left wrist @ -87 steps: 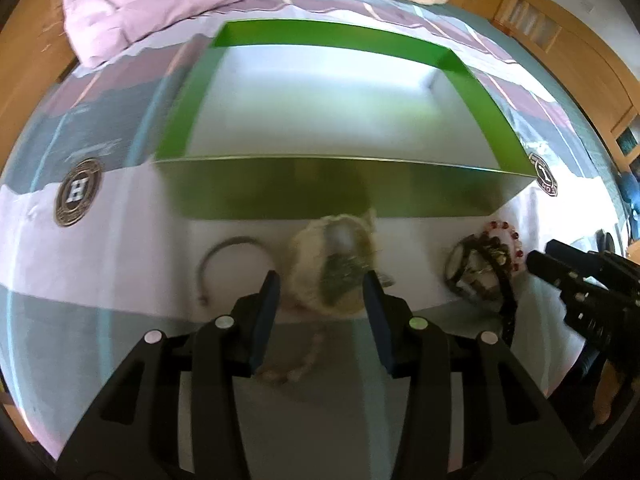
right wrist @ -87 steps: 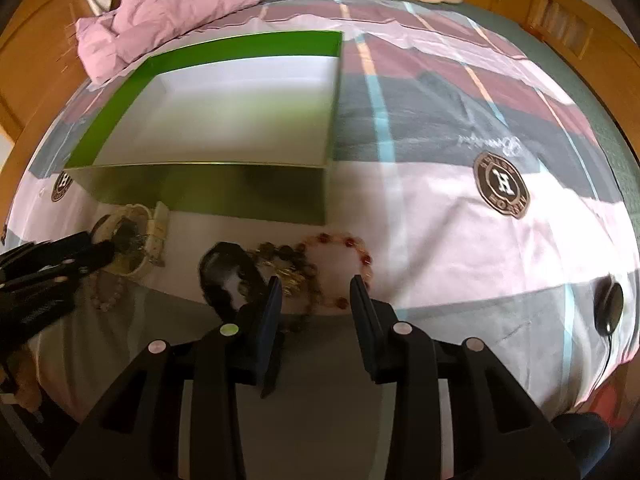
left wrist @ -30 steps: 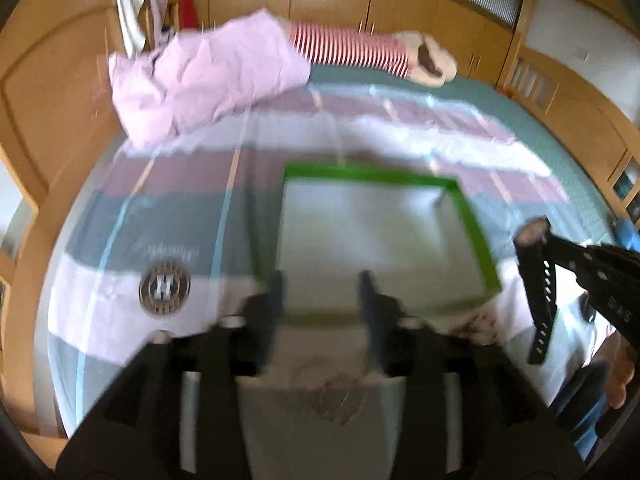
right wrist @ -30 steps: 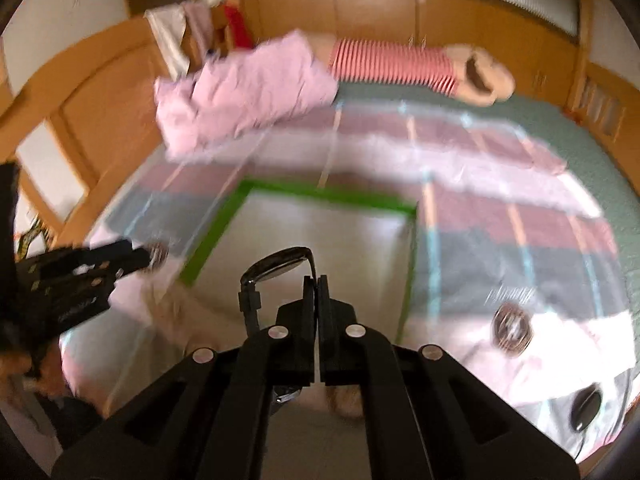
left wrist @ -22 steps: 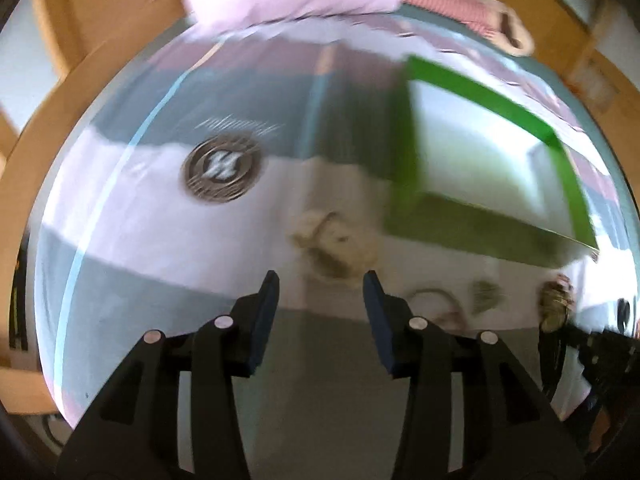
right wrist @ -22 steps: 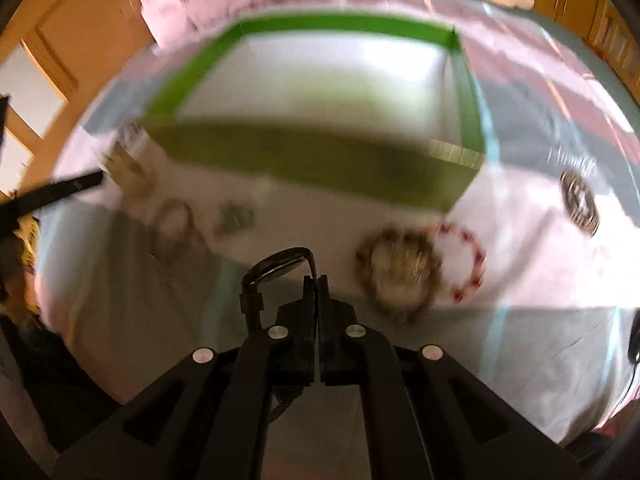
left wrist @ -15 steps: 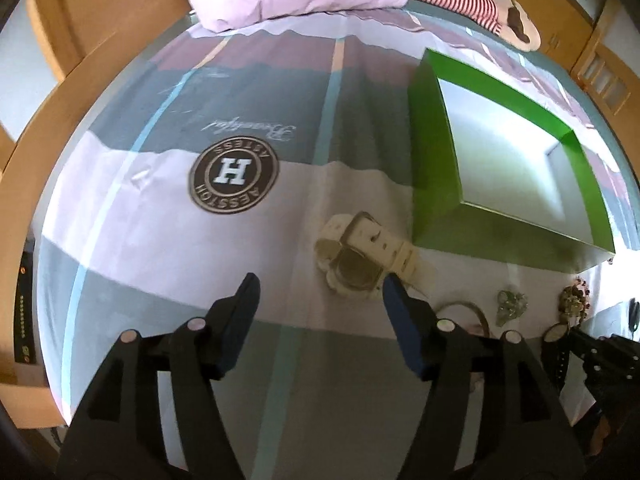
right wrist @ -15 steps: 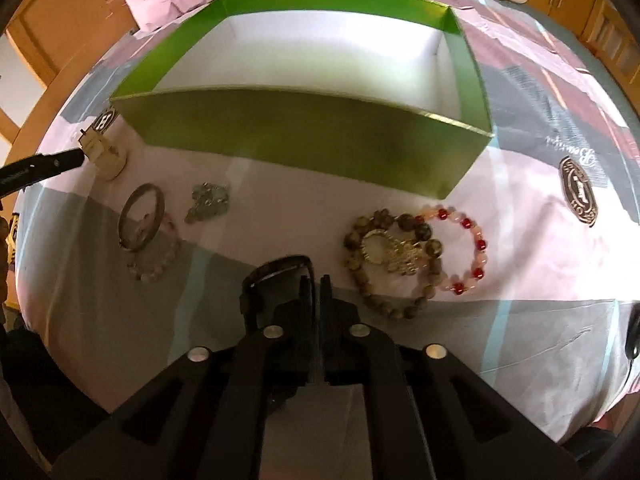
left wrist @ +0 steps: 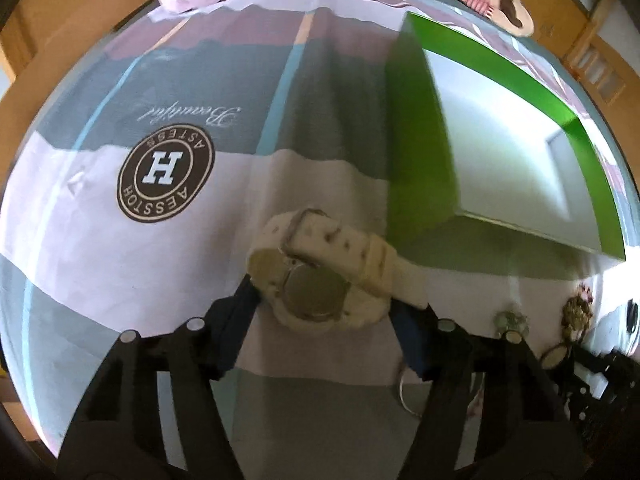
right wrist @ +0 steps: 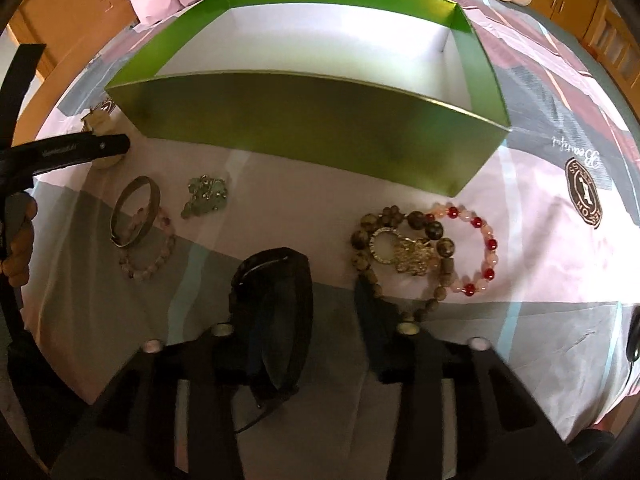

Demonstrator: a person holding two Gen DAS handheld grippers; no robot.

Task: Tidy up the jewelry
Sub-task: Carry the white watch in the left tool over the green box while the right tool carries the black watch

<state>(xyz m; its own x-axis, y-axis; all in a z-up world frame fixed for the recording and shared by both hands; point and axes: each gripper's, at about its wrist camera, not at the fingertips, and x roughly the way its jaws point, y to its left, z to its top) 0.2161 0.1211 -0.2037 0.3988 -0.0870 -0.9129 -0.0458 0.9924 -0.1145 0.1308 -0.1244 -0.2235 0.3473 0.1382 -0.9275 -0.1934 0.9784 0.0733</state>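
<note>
Bedspread (left wrist: 120, 280) with a round brown "H" emblem (left wrist: 166, 174) fills the left wrist view. Beside the near corner of the green box (left wrist: 420, 152) lies a cream watch (left wrist: 320, 276), face up, its strap curled over toward the box. The left claw (left wrist: 324, 312) stands wide, its jaws having just been opening; the watch sits between the fingers (left wrist: 236, 320), but I cannot tell whether the pads press on it. Further from the box, at the lower right, a thin metal bangle (left wrist: 404, 396) and small trinkets show, blurred.

From the right wrist view, the green box (right wrist: 320, 140) sits across the top, white inside. In front of its long wall lie a metal bangle (right wrist: 136, 210) overlapping a pale bead bracelet (right wrist: 152, 256), a greenish charm cluster (right wrist: 206, 196), and brown beads (right wrist: 380, 248) tangled with a gold pendant (right wrist: 412, 256) and a red-and-pink bracelet (right wrist: 476, 248). The right claw (right wrist: 332, 292) is narrowly parted, jaws just opened; a black band (right wrist: 276, 312) lies against its left finger, seemingly loose.
</note>
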